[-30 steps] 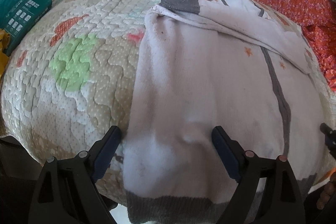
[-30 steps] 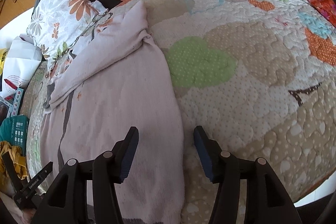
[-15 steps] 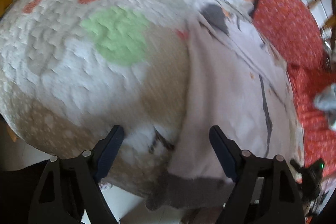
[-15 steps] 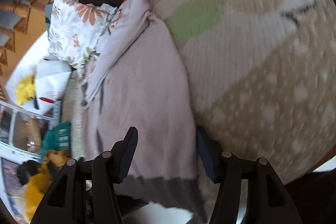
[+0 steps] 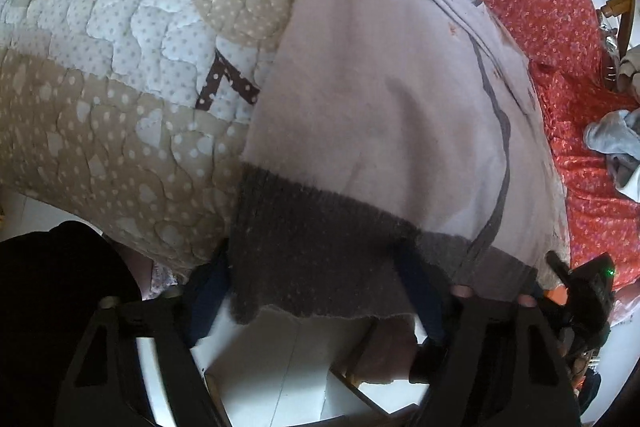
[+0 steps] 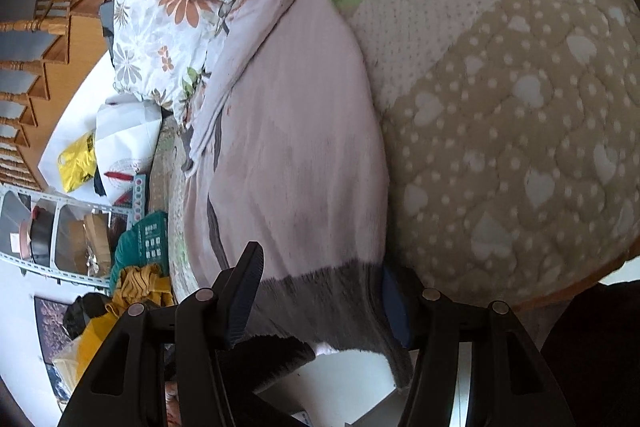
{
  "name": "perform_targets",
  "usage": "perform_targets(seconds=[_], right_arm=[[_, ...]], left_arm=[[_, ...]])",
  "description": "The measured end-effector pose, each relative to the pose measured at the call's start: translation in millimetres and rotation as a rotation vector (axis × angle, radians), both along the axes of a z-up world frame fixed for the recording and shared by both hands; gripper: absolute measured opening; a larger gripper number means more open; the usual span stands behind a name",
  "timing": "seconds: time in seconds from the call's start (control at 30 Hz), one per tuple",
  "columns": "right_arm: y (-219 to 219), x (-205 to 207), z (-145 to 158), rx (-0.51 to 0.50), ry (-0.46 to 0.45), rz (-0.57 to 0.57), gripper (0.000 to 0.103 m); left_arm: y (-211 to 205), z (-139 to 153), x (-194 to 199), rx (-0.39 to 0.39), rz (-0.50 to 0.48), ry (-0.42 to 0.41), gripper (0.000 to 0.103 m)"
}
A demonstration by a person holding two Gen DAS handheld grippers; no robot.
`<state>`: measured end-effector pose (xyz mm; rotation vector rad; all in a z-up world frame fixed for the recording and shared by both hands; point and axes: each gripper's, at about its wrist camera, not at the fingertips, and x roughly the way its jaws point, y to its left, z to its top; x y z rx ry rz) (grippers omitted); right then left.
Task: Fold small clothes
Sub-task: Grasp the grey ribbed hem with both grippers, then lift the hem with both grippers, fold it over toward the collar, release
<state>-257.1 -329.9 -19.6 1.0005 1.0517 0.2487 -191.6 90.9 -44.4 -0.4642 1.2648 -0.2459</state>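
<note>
Both grippers — left [image 5: 316, 291], closing, and right [image 6: 316, 307] — straddle the sweater's [image 5: 380, 99] grey hem unpinched; only the right view shows stairs [image 6: 36, 27].

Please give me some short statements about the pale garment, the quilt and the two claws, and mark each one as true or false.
1. The pale garment has a dark grey hem band. True.
2. The hem band lies in the middle of the quilt. False: it hangs over the quilt's near edge, above the floor.
3. The left claw has the hem band between its fingers. True; its jaws have just been closing.
4. The right claw is far from the garment, over the bare quilt. False: its fingers stand on either side of the hem band.
5. The red cloth has a small flower print. True.
6. The garment is already folded into a small square. False: it lies stretched out long.
</note>
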Motion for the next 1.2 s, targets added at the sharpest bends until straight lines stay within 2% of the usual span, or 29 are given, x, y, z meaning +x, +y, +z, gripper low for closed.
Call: perform_targets(seconds=[0.1, 0.2, 0.27, 0.3, 0.37, 0.43, 0.53, 0.67, 0.83, 1.03, 1.2], right_arm=[[12.2, -3.5, 1.6, -0.061, 0.001, 0.025, 0.059], [23.1, -5.3, 4.6, -0.133, 0.001, 0.046, 0.057], [27.3, -5.4, 4.9, -0.173, 0.010, 0.047, 0.045], [29.5, -5.3, 5.2, -0.208, 0.020, 0.045, 0.040], [28.4, -4.1, 4.2, -0.240, 0.037, 0.051, 0.012], [20.8, -5.6, 3.5, -0.192, 0.036, 0.038, 0.009], [12.5, -13.6, 9.2, -0.133, 0.016, 0.028, 0.007], [8.9, -38.7, 20.1, -0.073, -0.011, 0.055, 0.007], [6.9, -53.7, 32.6, -0.028, -0.034, 0.073, 0.006], [11.5, -23.4, 64.8, -0.066, -0.102, 0.097, 0.006], [6.9, 30.5, 113.7, -0.127, -0.192, 0.074, 0.006]], left_arm=[[6.8, -1.9, -6.7, 0.021, 0.021, 0.008, 0.043], [12.3, -2.6, -7.9, -0.018, 0.042, 0.018, 0.030], [13.3, -2.2, -8.3, -0.030, 0.042, 0.020, 0.017], [13.8, -1.6, -8.1, -0.045, 0.042, 0.024, 0.013], [17.6, 2.5, -10.3, -0.043, 0.055, 0.022, 0.013], [23.4, 11.2, -15.1, -0.044, 0.070, 0.003, 0.012], [34.0, 30.8, -25.6, -0.092, 0.089, -0.042, 0.012], [51.5, 55.4, -58.2, -0.133, 0.091, -0.094, 0.011], [64.6, 64.8, -69.2, -0.138, 0.104, -0.104, 0.009], [57.2, 93.5, -31.4, -0.135, 0.103, -0.161, 0.008], [42.9, 137.8, 39.2, -0.112, 0.081, -0.260, 0.008]])
